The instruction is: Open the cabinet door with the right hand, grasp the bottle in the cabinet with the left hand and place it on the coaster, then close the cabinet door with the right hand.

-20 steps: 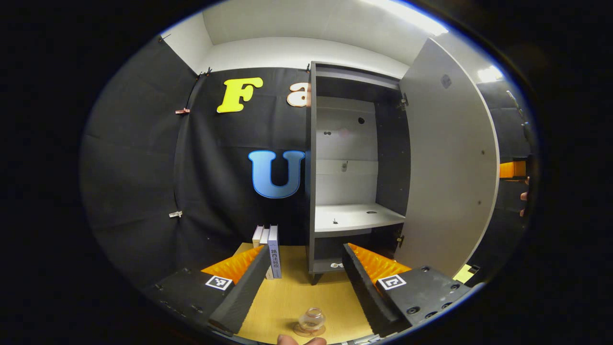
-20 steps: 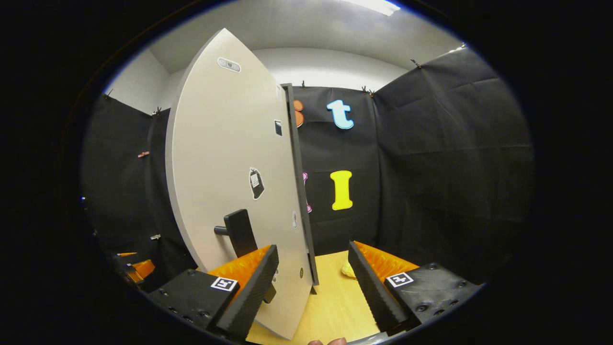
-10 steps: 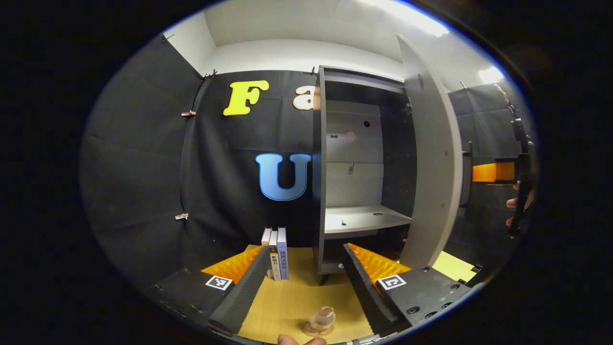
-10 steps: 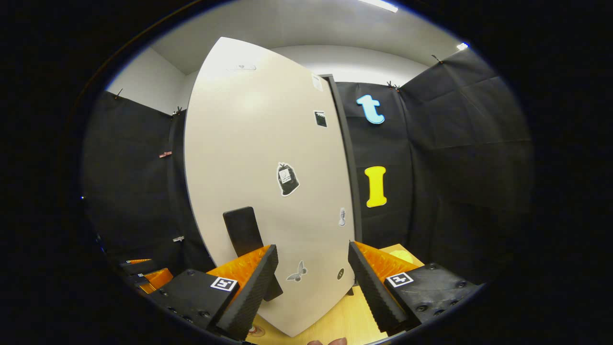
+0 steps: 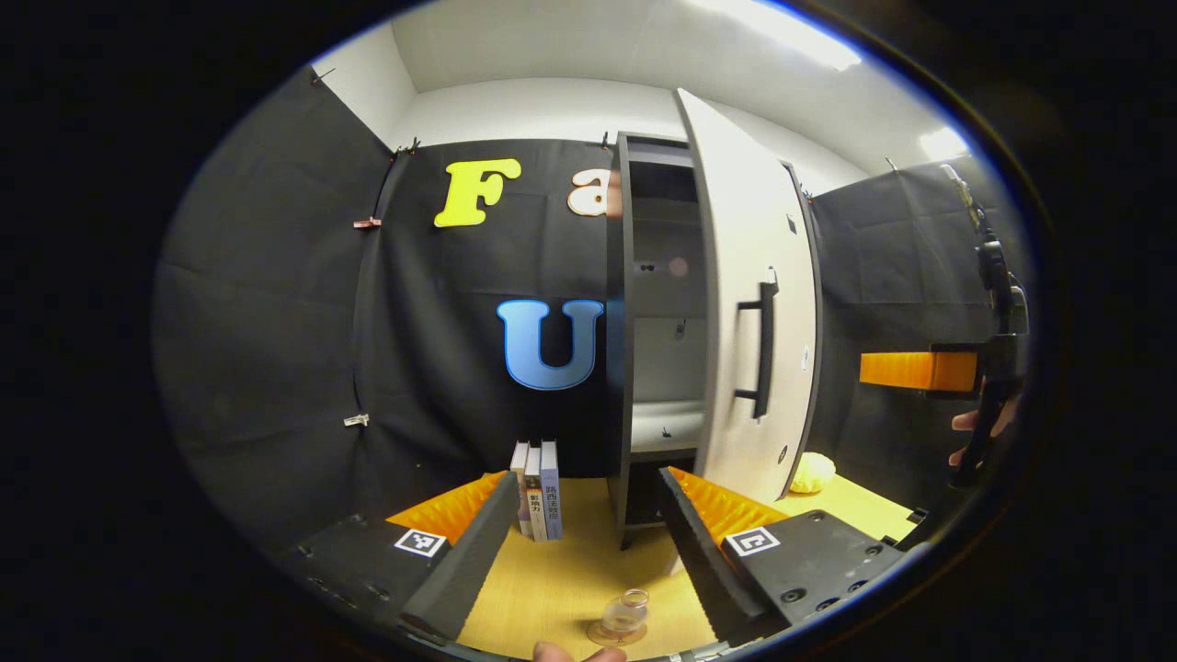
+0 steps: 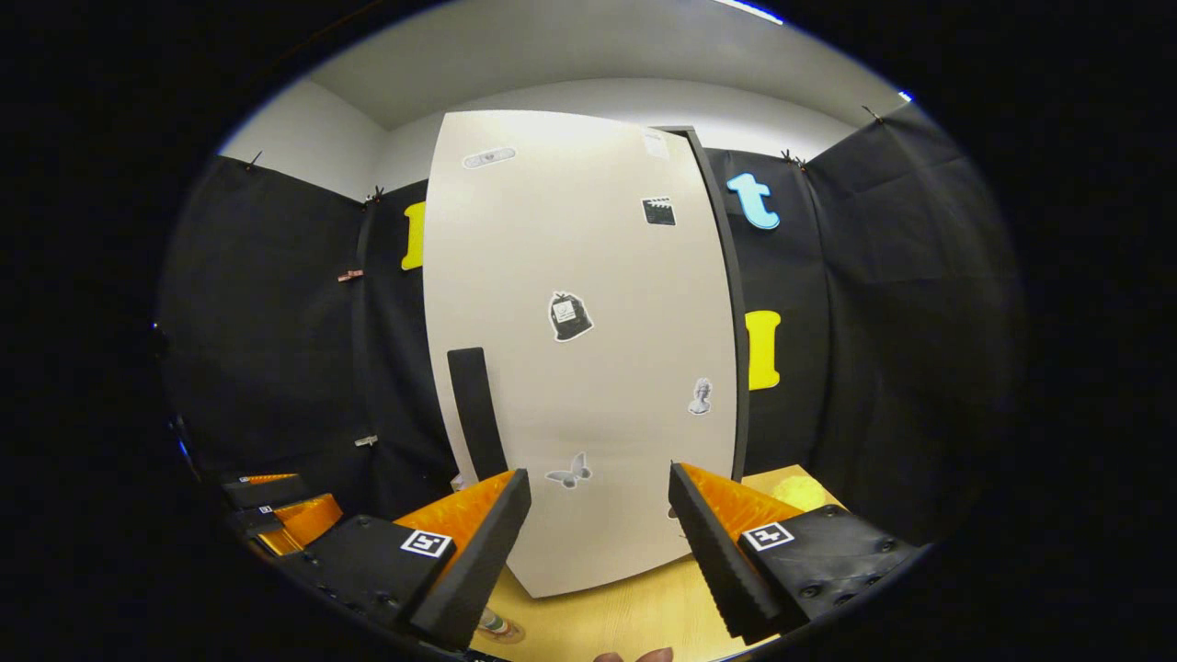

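Since the pale grey cabinet door (image 6: 588,349) has swung nearly shut over the last second, closing remains unfinished; clear glass bottle (image 5: 623,614) sits on the round coaster (image 5: 609,634) before the cabinet, left gripper (image 5: 581,542) and right gripper (image 6: 596,542) both spread, empty.

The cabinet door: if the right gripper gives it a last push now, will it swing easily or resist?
Probably easily: the cabinet door looks like a thin flat panel hung on side hinges. It stands ajar, nothing visibly in its path. The handle looks rigid.
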Tool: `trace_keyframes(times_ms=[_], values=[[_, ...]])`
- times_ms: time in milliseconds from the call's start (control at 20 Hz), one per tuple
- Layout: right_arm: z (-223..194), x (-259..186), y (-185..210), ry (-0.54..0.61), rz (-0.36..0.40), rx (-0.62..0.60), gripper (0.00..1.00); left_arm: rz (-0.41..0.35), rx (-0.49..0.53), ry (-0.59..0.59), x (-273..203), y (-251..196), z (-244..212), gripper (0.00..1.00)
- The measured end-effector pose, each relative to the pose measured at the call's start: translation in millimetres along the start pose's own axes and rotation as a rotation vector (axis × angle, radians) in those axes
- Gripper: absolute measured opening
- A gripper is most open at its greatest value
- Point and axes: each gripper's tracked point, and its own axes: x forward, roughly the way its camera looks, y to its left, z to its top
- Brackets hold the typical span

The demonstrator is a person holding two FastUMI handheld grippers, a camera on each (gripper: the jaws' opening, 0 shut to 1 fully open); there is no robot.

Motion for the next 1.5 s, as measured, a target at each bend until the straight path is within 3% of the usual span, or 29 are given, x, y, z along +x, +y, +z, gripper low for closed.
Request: trace_keyframes(times_ms=[750, 1500], values=[[0.4, -33.8, -40.6, -0.029, -0.097, -0.062, 0.98, -0.03, 0.022, -0.047, 13.1, -55.0, 35.7, 0.94], [-4.0, -22.3, -124.3, -0.022, -0.092, -0.069, 0.98, 0.068, 0.072, -0.062, 28.9, -124.2, 38.9, 0.95]])
